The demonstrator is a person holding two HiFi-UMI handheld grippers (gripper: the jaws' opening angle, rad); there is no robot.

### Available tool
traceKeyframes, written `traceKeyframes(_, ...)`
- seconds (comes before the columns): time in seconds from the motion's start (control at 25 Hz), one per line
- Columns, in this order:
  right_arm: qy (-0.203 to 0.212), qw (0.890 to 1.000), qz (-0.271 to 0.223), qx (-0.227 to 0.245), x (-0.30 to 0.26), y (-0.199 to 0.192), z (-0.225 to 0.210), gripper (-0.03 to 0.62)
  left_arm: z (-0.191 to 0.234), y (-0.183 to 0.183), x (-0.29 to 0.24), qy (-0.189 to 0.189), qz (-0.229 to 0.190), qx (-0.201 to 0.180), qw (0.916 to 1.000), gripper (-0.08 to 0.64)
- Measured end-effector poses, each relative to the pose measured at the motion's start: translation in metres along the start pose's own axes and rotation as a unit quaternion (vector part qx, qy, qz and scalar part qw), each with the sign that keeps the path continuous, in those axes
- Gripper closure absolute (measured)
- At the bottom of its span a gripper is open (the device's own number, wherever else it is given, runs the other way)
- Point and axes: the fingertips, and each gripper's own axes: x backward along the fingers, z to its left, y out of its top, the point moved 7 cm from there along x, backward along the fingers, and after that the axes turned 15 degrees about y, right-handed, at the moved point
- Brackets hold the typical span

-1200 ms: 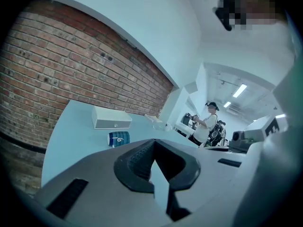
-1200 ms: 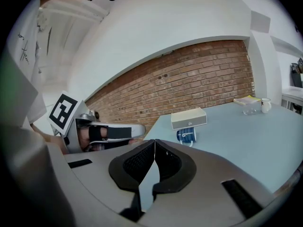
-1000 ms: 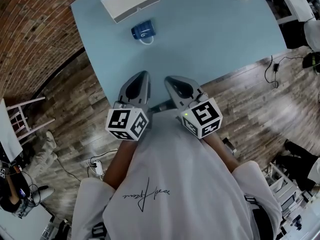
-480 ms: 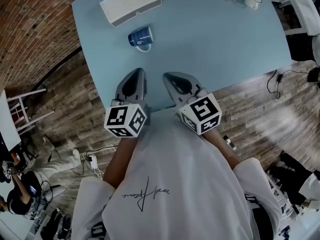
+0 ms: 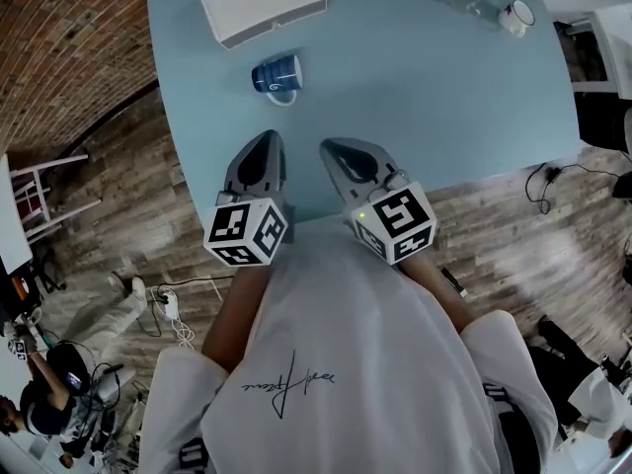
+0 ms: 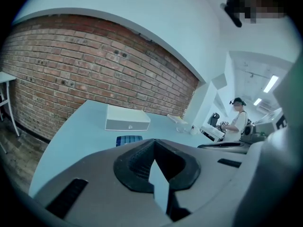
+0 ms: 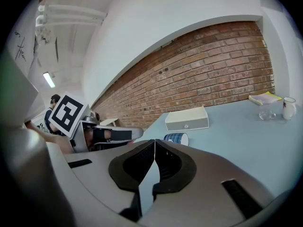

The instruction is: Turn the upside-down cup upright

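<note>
Fingers [image 6: 135, 167] closed tip to tip on nothing, the left gripper [image 5: 269, 141] and right gripper [image 5: 331, 148] hover at the near edge of the bench [image 5: 444, 117]. The blue cup [image 5: 276, 75] sits well ahead, near a white box [image 5: 263, 4]. The approach appears to be the step in hand: reach, then open. The head view shows the cup's handle, while the left gripper view shows only its top.

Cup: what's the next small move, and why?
Probably open the left claw and move it forward toward the cup. It and the right claw are both shut and empty over the table's near edge, short of the cup. The cup sits almost straight ahead of the left one, handle facing it.
</note>
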Motion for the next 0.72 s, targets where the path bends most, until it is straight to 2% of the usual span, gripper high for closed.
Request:
traceKeyframes(0.4,0.018,1.0,0.01,-0.006,-0.021,0.008,-0.017,0.571,0.009,0.004,-0.016,0.018,0.008,0.015,0.9997,0.557)
traceKeyframes(0.6,0.025,0.999,0.014,-0.017,-0.033,0.009,-0.023,0.571,0.015,0.008,-0.021,0.03,0.007,-0.002,0.9995,0.557)
traceKeyframes(0.72,0.03,0.999,0.018,-0.019,-0.04,0.01,-0.027,0.569,0.02,0.009,-0.026,0.033,0.012,0.005,0.9994,0.557)
